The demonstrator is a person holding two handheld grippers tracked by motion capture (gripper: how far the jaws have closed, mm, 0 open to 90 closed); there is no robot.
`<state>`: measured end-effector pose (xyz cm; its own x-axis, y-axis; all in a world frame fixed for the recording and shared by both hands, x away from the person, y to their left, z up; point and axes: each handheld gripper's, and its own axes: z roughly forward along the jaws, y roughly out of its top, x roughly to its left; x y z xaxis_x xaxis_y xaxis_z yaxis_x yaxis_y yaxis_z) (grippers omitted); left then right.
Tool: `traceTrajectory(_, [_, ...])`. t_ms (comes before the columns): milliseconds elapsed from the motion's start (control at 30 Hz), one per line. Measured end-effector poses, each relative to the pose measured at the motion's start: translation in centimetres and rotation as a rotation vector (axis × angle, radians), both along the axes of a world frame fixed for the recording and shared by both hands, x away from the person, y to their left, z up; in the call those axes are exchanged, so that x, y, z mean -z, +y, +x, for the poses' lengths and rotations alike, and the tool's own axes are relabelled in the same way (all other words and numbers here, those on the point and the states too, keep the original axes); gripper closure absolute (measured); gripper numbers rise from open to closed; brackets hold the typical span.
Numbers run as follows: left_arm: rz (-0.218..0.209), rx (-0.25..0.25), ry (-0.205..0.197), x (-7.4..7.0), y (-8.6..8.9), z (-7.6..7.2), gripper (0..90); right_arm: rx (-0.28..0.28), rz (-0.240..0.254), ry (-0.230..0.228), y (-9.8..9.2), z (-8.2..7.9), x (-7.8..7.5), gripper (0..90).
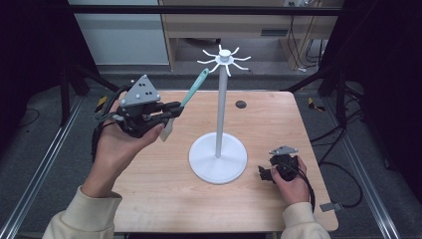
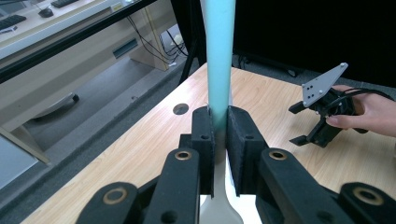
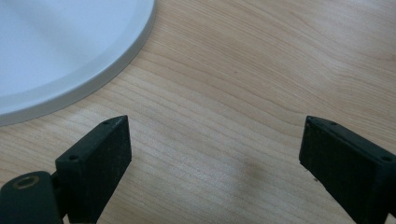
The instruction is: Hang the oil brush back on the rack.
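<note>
The left gripper (image 1: 171, 110) is raised above the tabletop (image 1: 149, 199), its jaws pinching a teal-handled spatula (image 2: 219, 70) whose handle slants up toward the hooks of the white stand (image 1: 219, 149). The right gripper (image 1: 266, 173) rests low near the stand's round base, jaws spread with bare wood between them.

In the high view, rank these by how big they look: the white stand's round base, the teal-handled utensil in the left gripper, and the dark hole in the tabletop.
1. Round base of the white stand: largest by far.
2. Teal-handled utensil: long but thin, held raised nearer the camera, so it may look bigger than it is.
3. Dark hole: smallest.
</note>
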<state>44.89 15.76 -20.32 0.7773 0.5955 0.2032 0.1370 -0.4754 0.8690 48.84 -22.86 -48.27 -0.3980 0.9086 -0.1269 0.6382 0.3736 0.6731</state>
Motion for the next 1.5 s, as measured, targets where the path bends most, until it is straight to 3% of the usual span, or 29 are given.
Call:
traceTrajectory(567, [0.009,0.006,0.01,0.1,-0.6,0.4,81.5,0.0,0.0,0.001,0.0,0.0,0.0,9.7])
traceTrajectory(1500, [0.035,0.003,0.054,0.8,-2.4,2.3,81.5,-0.001,0.005,0.004,0.0,0.0,0.0,9.8])
